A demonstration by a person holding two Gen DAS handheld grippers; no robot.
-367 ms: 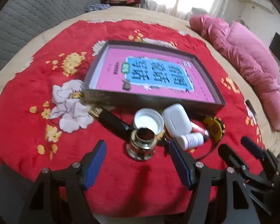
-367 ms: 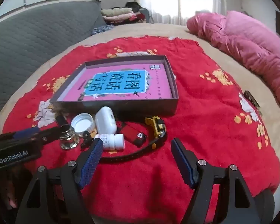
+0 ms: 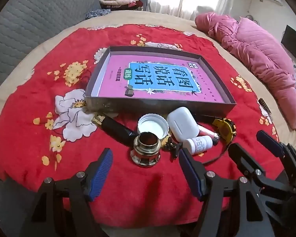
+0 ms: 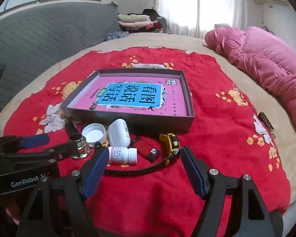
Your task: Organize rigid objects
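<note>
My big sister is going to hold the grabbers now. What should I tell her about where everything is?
Left gripper: open, empty, hovering just in front of the small open glass jar.
Right gripper: open, empty, near the white pill bottle and the yellow watch.
The gray box on the red blanket holds only a pink book.
In front of the box, clustered together: a white cap, white earbud case, red lighter and a black tube.
Done: nothing is in the box yet.
Left: every small item, probably the jar first.
</note>
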